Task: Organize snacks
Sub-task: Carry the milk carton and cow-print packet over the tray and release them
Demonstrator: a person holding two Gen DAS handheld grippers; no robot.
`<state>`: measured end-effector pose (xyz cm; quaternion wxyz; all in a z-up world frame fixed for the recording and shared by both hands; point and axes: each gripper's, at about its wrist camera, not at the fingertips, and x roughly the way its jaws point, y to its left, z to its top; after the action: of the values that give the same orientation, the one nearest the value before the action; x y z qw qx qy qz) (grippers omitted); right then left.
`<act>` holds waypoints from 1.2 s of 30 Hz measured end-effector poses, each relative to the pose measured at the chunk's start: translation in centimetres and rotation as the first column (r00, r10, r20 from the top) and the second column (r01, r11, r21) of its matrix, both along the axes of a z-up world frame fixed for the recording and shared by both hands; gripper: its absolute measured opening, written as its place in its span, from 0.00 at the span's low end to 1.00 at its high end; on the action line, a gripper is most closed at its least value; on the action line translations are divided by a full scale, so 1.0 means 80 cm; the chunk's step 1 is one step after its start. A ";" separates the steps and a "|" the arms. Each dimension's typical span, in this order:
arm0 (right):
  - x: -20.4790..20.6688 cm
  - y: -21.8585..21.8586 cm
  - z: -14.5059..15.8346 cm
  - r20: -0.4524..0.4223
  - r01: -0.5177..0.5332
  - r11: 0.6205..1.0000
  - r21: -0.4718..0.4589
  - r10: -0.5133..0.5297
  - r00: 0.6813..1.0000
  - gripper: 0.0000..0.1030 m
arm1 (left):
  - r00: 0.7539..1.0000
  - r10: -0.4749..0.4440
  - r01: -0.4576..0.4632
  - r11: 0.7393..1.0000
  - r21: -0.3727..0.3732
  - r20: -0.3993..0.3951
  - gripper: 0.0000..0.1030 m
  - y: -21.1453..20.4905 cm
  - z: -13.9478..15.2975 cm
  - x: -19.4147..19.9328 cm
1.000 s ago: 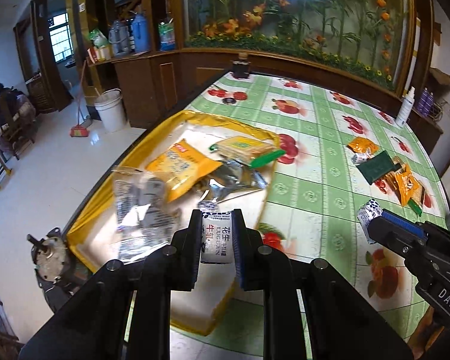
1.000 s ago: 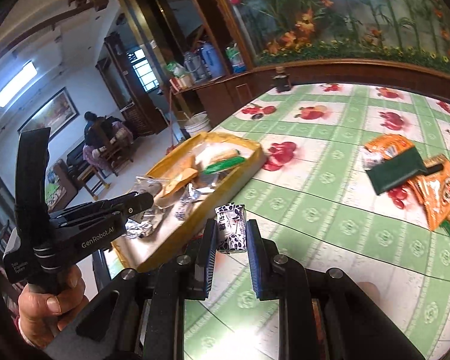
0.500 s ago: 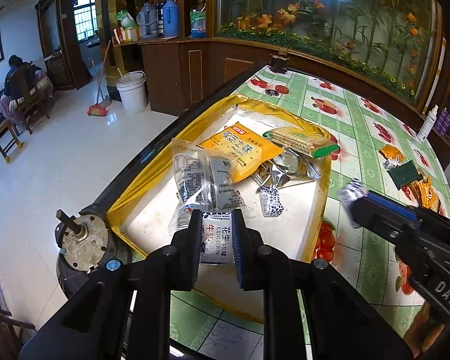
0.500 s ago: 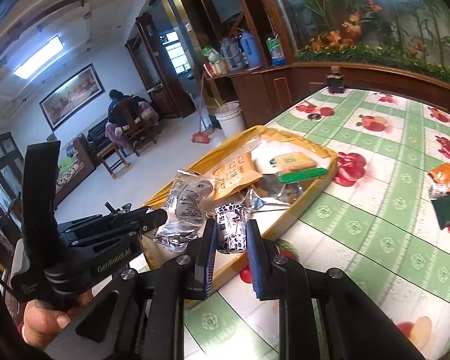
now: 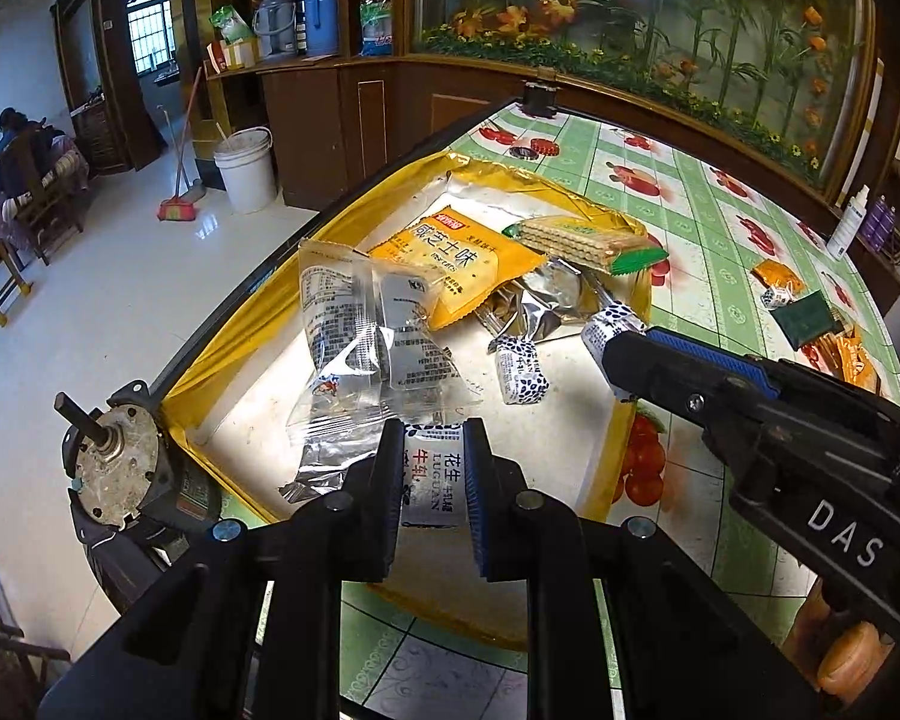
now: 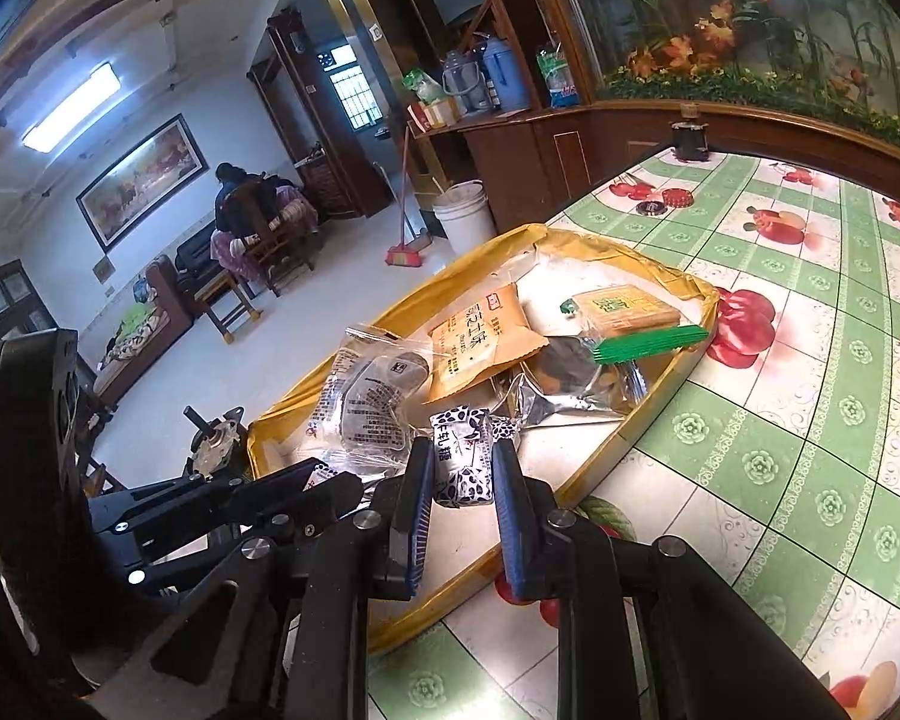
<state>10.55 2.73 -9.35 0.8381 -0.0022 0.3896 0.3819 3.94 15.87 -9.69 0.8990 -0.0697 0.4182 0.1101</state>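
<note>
The tabletop (image 5: 708, 222), under a green fruit-print cloth, carries a yellow tray (image 5: 258, 324) just beyond both pairs of fingers. In the tray lie clear packets (image 5: 360, 336), an orange bag (image 5: 456, 264), a green-ended wafer pack (image 5: 582, 240), a silver pouch (image 5: 546, 300) and a small spotted candy (image 5: 519, 372). The left gripper (image 5: 435, 480) is clamped on a white candy (image 5: 435, 480) reading "LUGUAN", over the tray's near end. The right gripper (image 6: 462, 474) pinches a spotted candy (image 6: 462, 462) above the tray. Only the left view shows "DAS" on the right gripper, and loose snacks (image 5: 810, 318) far right of the fingers.
</note>
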 end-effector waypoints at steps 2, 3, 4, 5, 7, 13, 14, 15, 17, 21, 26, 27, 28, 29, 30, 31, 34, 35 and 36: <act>0.003 0.003 -0.003 -0.006 -0.003 1.000 0.000 0.003 1.000 0.19 | 1.000 0.003 -0.003 1.000 0.002 -0.008 0.16 0.001 -0.003 0.001; 0.004 0.005 -0.004 -0.007 -0.004 1.000 -0.002 0.004 1.000 0.19 | 1.000 0.004 -0.004 1.000 0.001 -0.011 0.16 0.002 -0.005 0.001; 0.005 0.006 -0.005 -0.007 -0.005 1.000 -0.002 0.005 1.000 0.19 | 1.000 0.004 -0.004 1.000 0.002 -0.013 0.16 0.002 -0.006 0.001; 0.007 0.008 -0.006 -0.009 -0.006 1.000 -0.003 0.006 1.000 0.19 | 1.000 0.005 -0.005 1.000 0.004 -0.014 0.16 0.002 -0.006 0.001; 0.007 0.010 -0.007 -0.011 -0.008 1.000 -0.005 0.008 1.000 0.19 | 1.000 0.005 -0.005 1.000 0.007 -0.016 0.16 0.001 -0.007 0.004; 0.013 0.014 -0.013 -0.021 -0.007 1.000 -0.010 0.006 1.000 0.19 | 1.000 0.007 -0.007 1.000 0.007 -0.029 0.16 0.002 -0.013 0.007; 0.013 0.014 -0.014 -0.023 -0.006 1.000 -0.010 0.006 1.000 0.19 | 1.000 0.008 -0.007 1.000 0.007 -0.030 0.16 0.002 -0.013 0.007; 0.014 0.014 -0.015 -0.024 -0.006 1.000 -0.010 0.005 1.000 0.19 | 1.000 0.009 -0.008 1.000 0.009 -0.030 0.16 0.002 -0.014 0.007; 0.015 0.015 -0.016 -0.027 -0.005 1.000 -0.011 0.005 1.000 0.19 | 0.999 0.010 -0.009 1.000 0.009 -0.031 0.16 0.003 -0.014 0.008; 0.018 0.017 -0.019 -0.034 -0.008 1.000 -0.014 0.008 0.999 0.19 | 0.999 0.012 -0.011 1.000 0.014 -0.037 0.16 0.002 -0.016 0.009; 0.020 0.022 -0.027 -0.048 -0.013 1.000 -0.026 0.012 0.999 0.19 | 0.999 0.012 -0.011 1.000 0.019 -0.045 0.16 0.002 -0.017 0.012; 0.021 0.023 -0.028 -0.051 -0.014 1.000 -0.027 0.013 0.999 0.20 | 0.999 0.012 -0.011 1.000 0.016 -0.046 0.16 0.002 -0.017 0.012; 0.021 0.023 -0.029 -0.052 -0.012 1.000 -0.029 0.010 0.999 0.22 | 0.999 0.010 -0.010 1.000 0.010 -0.049 0.18 0.003 -0.017 0.012; 0.022 0.023 -0.030 -0.050 -0.007 0.999 -0.033 0.006 0.999 0.22 | 0.999 0.010 -0.010 1.000 0.006 -0.052 0.25 0.003 -0.017 0.013; 0.022 0.022 -0.030 -0.049 -0.001 0.999 -0.032 0.000 0.999 0.23 | 0.999 0.010 -0.009 1.000 0.003 -0.052 0.32 0.003 -0.017 0.013; 0.022 0.020 -0.030 -0.051 0.004 1.000 -0.029 -0.006 0.999 0.25 | 0.999 0.015 -0.015 1.000 0.007 -0.052 0.50 0.003 -0.016 0.013; 0.024 0.015 -0.030 -0.053 0.015 1.000 -0.025 -0.016 0.998 0.29 | 0.999 0.035 -0.035 0.999 0.017 -0.039 0.73 0.005 -0.013 0.010; 0.024 0.012 -0.029 -0.053 0.018 1.000 -0.021 -0.019 0.998 0.30 | 0.999 0.037 -0.036 0.999 0.016 -0.039 0.73 0.006 -0.013 0.009; 0.024 0.008 -0.027 -0.052 0.023 1.000 -0.016 -0.024 0.998 0.30 | 0.998 0.042 -0.041 0.999 0.019 -0.043 0.73 0.006 -0.012 0.010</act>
<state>12.46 3.39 -11.52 0.8319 0.0056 0.4143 0.3691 4.72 16.37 -10.65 0.8878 -0.0676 0.4351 0.1342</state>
